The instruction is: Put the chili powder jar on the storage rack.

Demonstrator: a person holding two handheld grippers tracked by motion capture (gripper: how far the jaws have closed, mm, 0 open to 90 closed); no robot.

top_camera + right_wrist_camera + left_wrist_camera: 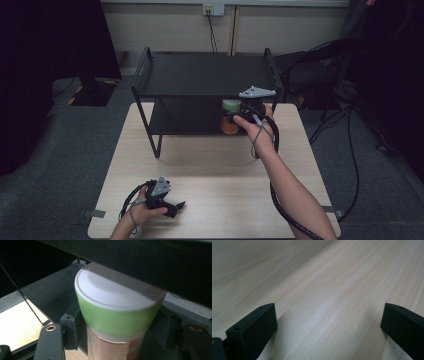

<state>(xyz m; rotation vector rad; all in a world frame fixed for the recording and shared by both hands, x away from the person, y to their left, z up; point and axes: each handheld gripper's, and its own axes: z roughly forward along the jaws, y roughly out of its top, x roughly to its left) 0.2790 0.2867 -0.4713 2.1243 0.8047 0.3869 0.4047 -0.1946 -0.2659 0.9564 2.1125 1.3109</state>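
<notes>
Right gripper point(235, 119) clamps orange jar point(117, 345) with green lid point(116, 307) under black shelf point(205, 75), table's point(220, 170) 1 o'clock; contents unclear. Left gripper point(175, 206) gaping, 7 o'clock.

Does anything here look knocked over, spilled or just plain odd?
Nothing stands out. The green-lidded container is upright between the jaws of the right gripper at the black shelf rack, with no spill visible. The left gripper rests open on the bare wooden table.

Upright orange jar point(116, 347) (green-and-white cap) held under the black shelf point(205, 75).
</notes>
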